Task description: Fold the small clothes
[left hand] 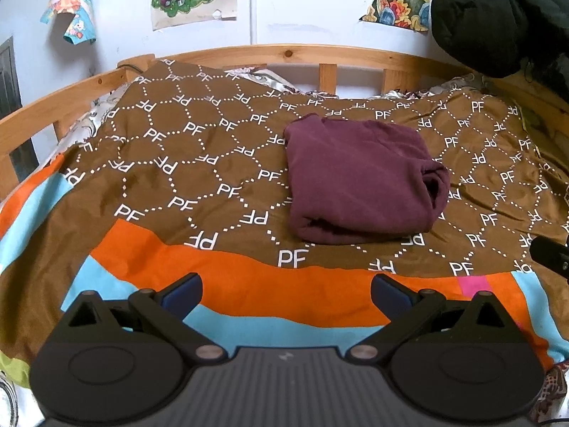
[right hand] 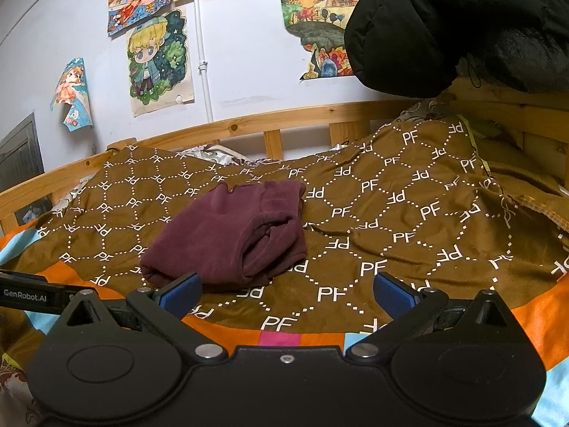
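Observation:
A dark maroon garment (left hand: 359, 178) lies folded into a compact bundle on the brown "PF" patterned blanket (left hand: 199, 163); it also shows in the right wrist view (right hand: 231, 238). My left gripper (left hand: 286, 291) is open and empty, held back from the garment over the orange and blue stripes. My right gripper (right hand: 288, 291) is open and empty, just in front and to the right of the garment's near edge. Part of the left gripper (right hand: 32, 293) shows at the left edge of the right wrist view, and part of the right gripper (left hand: 551, 254) shows at the right edge of the left wrist view.
A wooden bed rail (left hand: 320, 53) runs along the back and left side. A black puffy jacket (right hand: 462, 25) hangs at the upper right. Drawings (right hand: 160, 60) are stuck on the white wall. The blanket rises in a fold at the right (right hand: 444, 163).

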{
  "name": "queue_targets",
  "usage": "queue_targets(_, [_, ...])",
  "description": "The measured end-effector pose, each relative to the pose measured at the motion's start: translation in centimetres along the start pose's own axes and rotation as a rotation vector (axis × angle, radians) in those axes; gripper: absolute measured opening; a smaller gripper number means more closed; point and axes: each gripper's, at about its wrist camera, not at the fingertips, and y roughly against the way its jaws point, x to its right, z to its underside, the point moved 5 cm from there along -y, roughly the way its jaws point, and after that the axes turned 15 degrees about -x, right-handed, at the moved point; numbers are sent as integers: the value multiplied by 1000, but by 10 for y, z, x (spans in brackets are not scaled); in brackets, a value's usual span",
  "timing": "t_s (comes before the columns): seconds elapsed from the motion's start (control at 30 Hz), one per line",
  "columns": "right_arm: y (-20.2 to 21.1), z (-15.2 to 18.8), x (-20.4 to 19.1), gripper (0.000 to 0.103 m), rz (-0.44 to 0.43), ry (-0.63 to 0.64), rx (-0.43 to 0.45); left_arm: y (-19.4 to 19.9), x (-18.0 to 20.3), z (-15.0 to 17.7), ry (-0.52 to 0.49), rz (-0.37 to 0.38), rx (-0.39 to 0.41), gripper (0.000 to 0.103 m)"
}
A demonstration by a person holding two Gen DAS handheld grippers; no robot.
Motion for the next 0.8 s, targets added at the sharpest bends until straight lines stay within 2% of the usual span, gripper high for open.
queue_targets(0.8, [0,-1,1,102,-1,4,-2,2,-1,0,2,-13,14,103])
